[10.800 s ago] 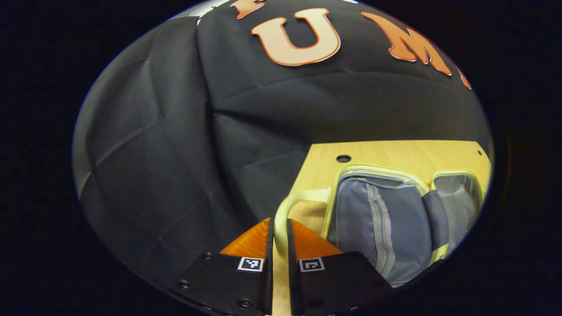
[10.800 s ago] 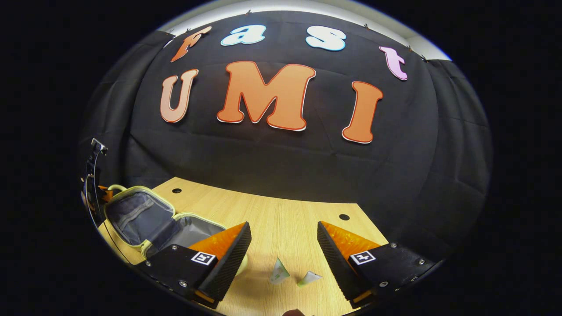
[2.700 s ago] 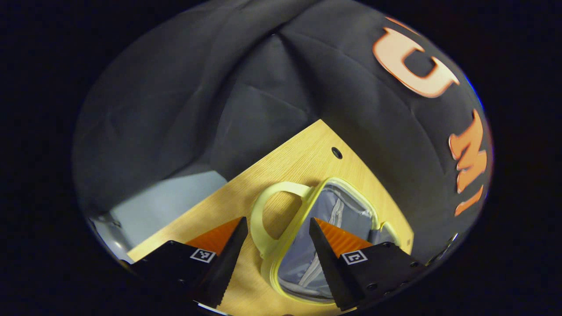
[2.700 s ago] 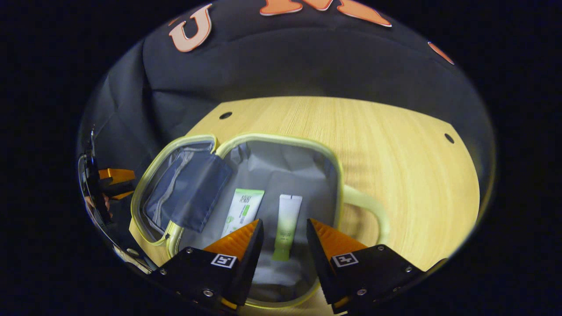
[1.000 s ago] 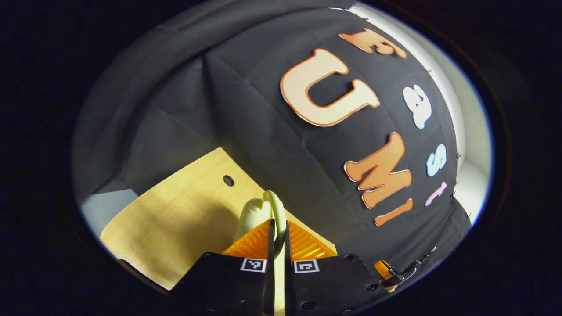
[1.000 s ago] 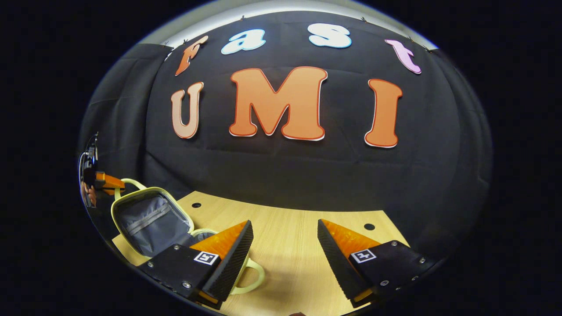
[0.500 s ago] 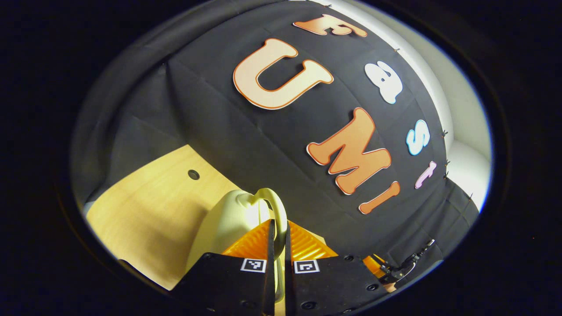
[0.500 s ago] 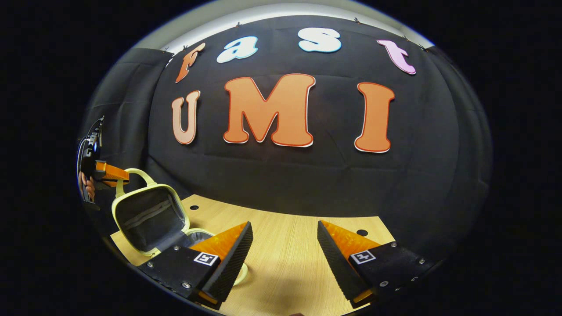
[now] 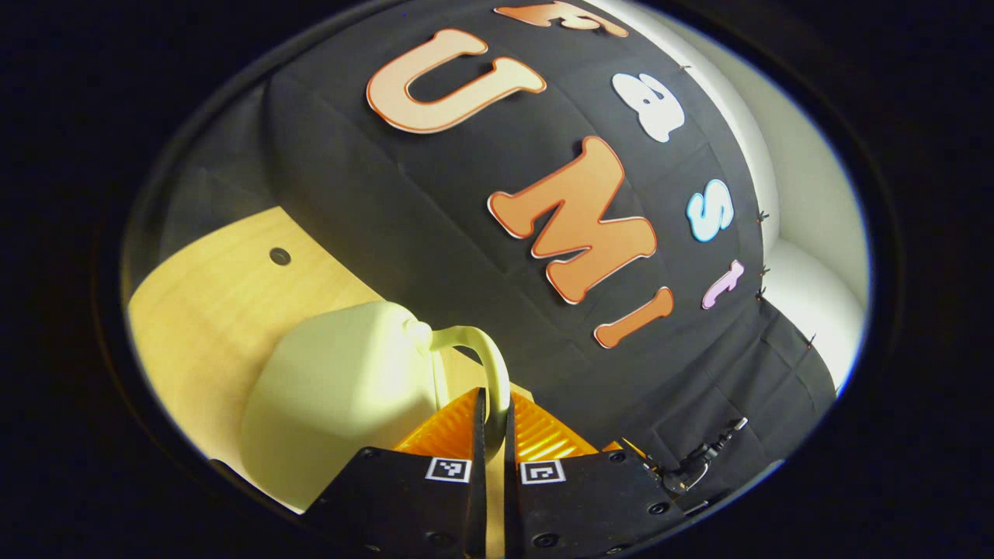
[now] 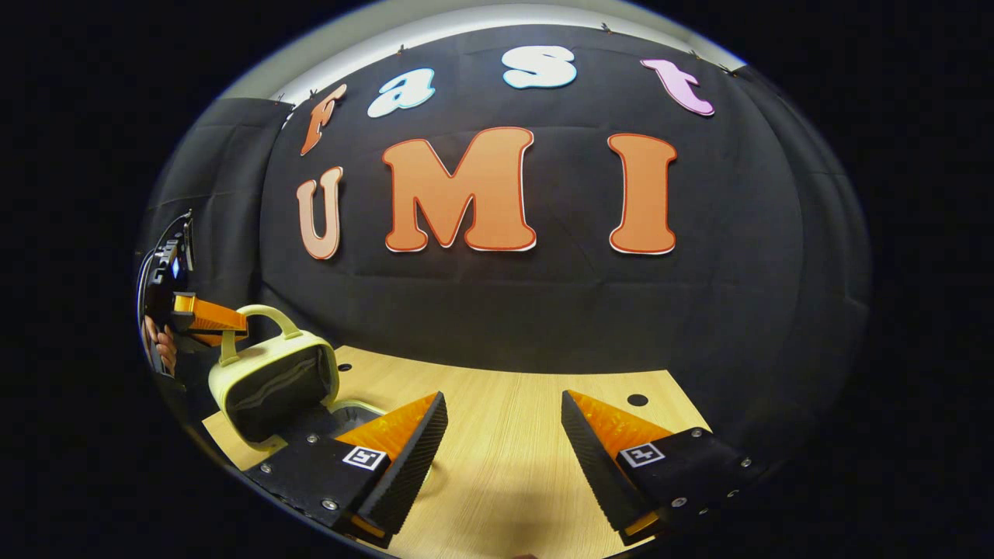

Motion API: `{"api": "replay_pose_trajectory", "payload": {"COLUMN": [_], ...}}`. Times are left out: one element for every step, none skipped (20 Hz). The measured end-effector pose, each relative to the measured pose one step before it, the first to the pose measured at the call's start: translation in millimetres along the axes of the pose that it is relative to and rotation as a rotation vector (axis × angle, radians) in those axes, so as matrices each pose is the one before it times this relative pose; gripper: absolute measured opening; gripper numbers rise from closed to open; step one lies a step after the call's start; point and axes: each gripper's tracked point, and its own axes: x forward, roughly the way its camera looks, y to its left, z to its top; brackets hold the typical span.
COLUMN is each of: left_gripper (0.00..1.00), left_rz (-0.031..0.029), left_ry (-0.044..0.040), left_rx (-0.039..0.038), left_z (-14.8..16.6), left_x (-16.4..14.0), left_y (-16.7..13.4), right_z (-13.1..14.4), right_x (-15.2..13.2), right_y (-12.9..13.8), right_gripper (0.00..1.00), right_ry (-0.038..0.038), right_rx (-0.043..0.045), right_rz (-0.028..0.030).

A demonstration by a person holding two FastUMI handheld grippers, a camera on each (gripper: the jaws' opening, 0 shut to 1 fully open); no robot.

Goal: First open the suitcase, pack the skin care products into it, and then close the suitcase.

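A pale yellow-green suitcase stands half shut on the wooden table. In the left gripper view, my left gripper (image 9: 489, 423) is shut on the lid's loop handle (image 9: 488, 353), and the lid's smooth outer shell (image 9: 342, 388) lies to its left. In the right gripper view the raised lid (image 10: 272, 380) leans over the base (image 10: 353, 409) with its grey lining facing down. There the left gripper (image 10: 208, 314) holds the handle (image 10: 268, 314) from the far left. My right gripper (image 10: 503, 439) hangs open above the table with nothing between its fingers. The skin care products are hidden inside.
The wooden table (image 10: 505, 481) stretches to the right of the suitcase and has small round holes (image 10: 637, 400) near its back edge. A hand (image 10: 159, 345) holds the left gripper at the far left. Black cloth walls close off the back.
The left gripper has swung the lid up by its handle and over toward the base, so the lining now faces down. The right gripper has barely moved and stays open.
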Motion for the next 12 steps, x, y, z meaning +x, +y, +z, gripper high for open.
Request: {"api": "replay_pose_trajectory", "payload": {"left_gripper": [0.09, 0.09, 0.09, 0.09, 0.09, 0.09, 0.09, 0.09, 0.09, 0.09, 0.09, 0.09], "left_rz": [-0.01660, -0.01176, -0.00811, -0.00159, 0.00085, 0.00624, 0.00532, 0.01040, 0.01724, 0.01938, 0.02679, 0.02391], "left_ry": [0.02425, 0.02266, 0.02255, 0.02138, 0.02476, 0.02346, 0.03030, 0.02851, 0.03027, 0.03000, 0.03135, 0.02900], "left_rx": [-0.01187, -0.00736, 0.00025, 0.00132, 0.00112, -0.00338, -0.00264, 0.00531, 0.00943, 0.02485, 0.03505, 0.03990], "left_z": [-11.88, -13.53, -12.47, -11.10, -10.95, -9.55, -11.47, -11.30, -11.06, -12.89, -11.89, -13.52], "left_x": [7.44, 7.48, 8.16, 6.42, 8.96, 8.69, 9.67, 10.94, 11.60, 10.31, 11.35, 11.89], "left_y": [-4.86, -2.75, -3.49, -2.14, -3.20, -1.14, -1.45, 2.06, 1.15, -0.97, -0.80, -0.89], "right_z": [-5.02, -4.96, -3.21, -3.55, -0.76, -0.52, -1.19, -1.46, -1.45, -2.83, -4.41, 4.83], "right_x": [0.03, -1.47, -0.61, -1.52, -1.06, -1.49, -0.76, -0.64, -0.38, -0.35, -0.09, 1.55], "right_y": [-2.20, -1.42, -3.48, -3.59, -4.03, -3.28, -2.21, -1.34, -0.36, -0.76, -0.05, -2.58], "right_gripper": [0.93, 0.94, 0.94, 0.94, 0.93, 0.94, 0.94, 0.94, 0.94, 0.94, 0.94, 0.94], "right_ry": [0.01119, 0.01301, 0.00959, 0.00562, 0.00067, -0.00013, 0.00104, 0.00199, 0.00402, 0.00574, 0.00697, 0.00573], "right_rx": [0.01320, 0.01571, 0.01084, 0.00711, 0.00332, 0.00192, 0.00154, 0.00129, 0.00084, -0.00466, -0.00714, -0.00854], "right_rz": [0.00308, 0.00392, -0.00540, -0.00451, -0.00680, -0.00537, -0.00180, -0.00140, 0.00324, -0.00022, 0.00184, 0.00235]}}
